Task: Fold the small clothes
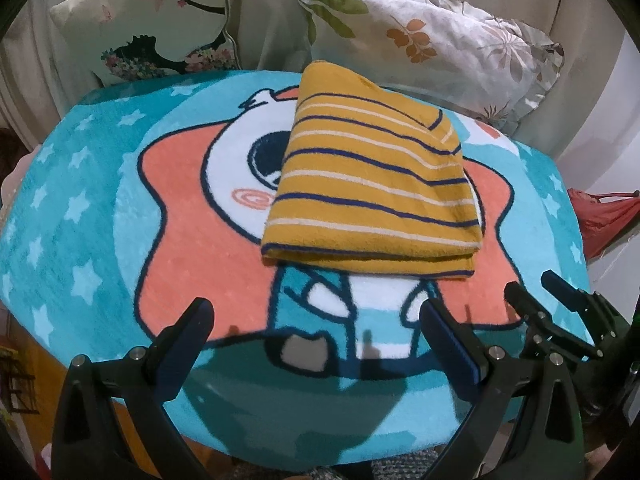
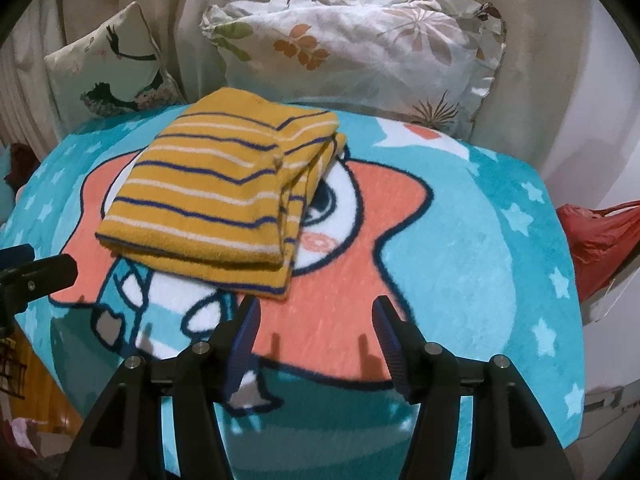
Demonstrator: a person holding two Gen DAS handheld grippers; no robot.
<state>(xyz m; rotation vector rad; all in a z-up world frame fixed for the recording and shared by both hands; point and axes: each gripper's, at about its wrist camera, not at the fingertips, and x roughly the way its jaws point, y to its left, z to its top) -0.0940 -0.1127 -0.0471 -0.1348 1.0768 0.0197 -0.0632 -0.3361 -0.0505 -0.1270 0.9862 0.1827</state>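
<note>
We see a blue cartoon blanket [image 1: 80,208] spread under everything, with two pillows [image 2: 360,48] behind it. The folded striped garment [image 1: 372,184] lies on its middle. A red bag [image 2: 600,240] sits off right; its contents are hidden. Our left gripper [image 1: 316,320] and right gripper [image 2: 316,320] hover nearside, jaws apart, holding nothing.

**Even indoor light, strong fisheye bending**

Both views are moderately bright and evenly lit. Light is thrown from above and behind the cameras, as shown by the soft shadows cast forward onto the cartoon blanket [image 1: 96,216] beneath the left gripper [image 1: 316,320] and the right gripper [image 2: 316,316]. No glare is seen. The centres are rendered sharply; the corners are blacked out by the lens rim, and straight edges are bowed outward. Slight softness is noted at the periphery.
</note>
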